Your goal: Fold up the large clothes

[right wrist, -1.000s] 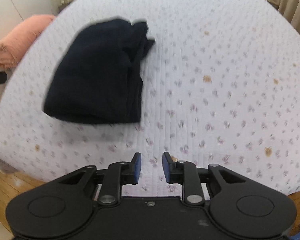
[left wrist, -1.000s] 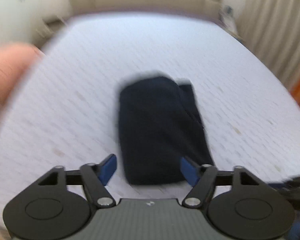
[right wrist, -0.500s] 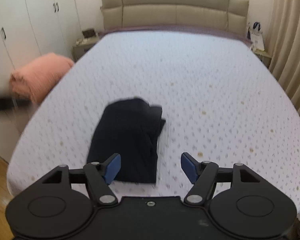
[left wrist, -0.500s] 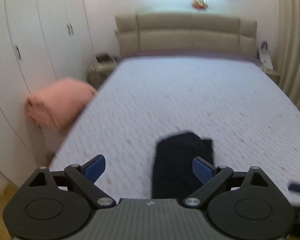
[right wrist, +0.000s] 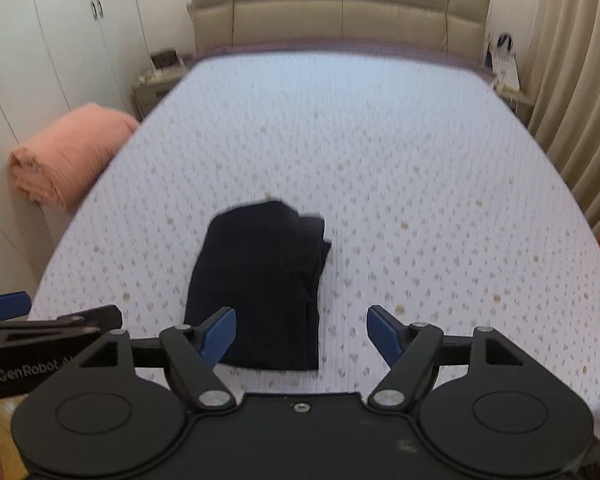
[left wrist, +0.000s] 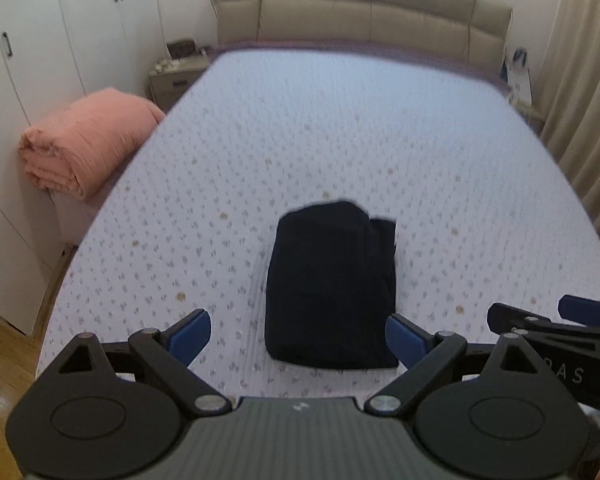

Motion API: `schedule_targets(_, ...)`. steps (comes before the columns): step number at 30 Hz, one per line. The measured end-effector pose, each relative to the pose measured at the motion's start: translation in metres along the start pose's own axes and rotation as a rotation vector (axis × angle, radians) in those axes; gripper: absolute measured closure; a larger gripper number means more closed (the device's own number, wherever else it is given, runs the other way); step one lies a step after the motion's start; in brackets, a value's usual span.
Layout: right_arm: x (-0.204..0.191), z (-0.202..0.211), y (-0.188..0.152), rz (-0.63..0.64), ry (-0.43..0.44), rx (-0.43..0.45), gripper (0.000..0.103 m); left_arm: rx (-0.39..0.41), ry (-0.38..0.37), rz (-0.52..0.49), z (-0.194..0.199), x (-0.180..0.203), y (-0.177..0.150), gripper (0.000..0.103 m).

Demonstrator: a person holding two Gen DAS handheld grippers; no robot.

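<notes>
A dark navy garment (left wrist: 332, 284) lies folded into a compact rectangle near the front edge of the bed (left wrist: 340, 128). It also shows in the right wrist view (right wrist: 260, 288). My left gripper (left wrist: 298, 338) is open and empty, held back from the bed with the garment's near edge between its fingers in view. My right gripper (right wrist: 300, 334) is open and empty, just right of the garment's near edge. Each gripper shows at the side of the other's view.
A rolled pink blanket (left wrist: 84, 144) sits on a ledge left of the bed. White wardrobes (left wrist: 40, 40) line the left wall. A nightstand (left wrist: 176, 76) and beige headboard (left wrist: 360, 20) stand at the far end. Curtains (left wrist: 580, 120) hang on the right. Wooden floor (left wrist: 4, 364) shows at lower left.
Both grippers have pulled back and up from the garment, so the whole bed now shows. The right gripper has gone from shut to open. The garment stays folded on the bed.
</notes>
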State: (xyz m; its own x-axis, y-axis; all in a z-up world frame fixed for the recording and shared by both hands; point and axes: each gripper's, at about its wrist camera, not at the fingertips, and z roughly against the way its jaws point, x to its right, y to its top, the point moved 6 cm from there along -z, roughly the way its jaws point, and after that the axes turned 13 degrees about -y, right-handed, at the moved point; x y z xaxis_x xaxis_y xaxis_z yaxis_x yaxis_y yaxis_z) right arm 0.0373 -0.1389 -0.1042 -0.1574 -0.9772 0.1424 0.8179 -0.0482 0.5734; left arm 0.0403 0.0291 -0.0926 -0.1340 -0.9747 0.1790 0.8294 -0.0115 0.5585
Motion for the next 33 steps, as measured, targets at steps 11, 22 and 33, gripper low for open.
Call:
schedule_targets(11,-0.016,-0.068,-0.001,-0.015,-0.024,-0.179,0.017,-0.196,-0.010,-0.022,-0.077,-0.022,0.000,0.011)
schedule_targets(22,-0.019,-0.095,0.006,-0.038,-0.054,-0.237,0.017,-0.262,-0.032,-0.074,-0.113,-0.025,0.013,0.011)
schedule_targets(33,-0.034,-0.104,0.011,-0.022,-0.062,-0.254,0.017,-0.276,-0.032,-0.066,-0.125,-0.042,0.022,0.011)
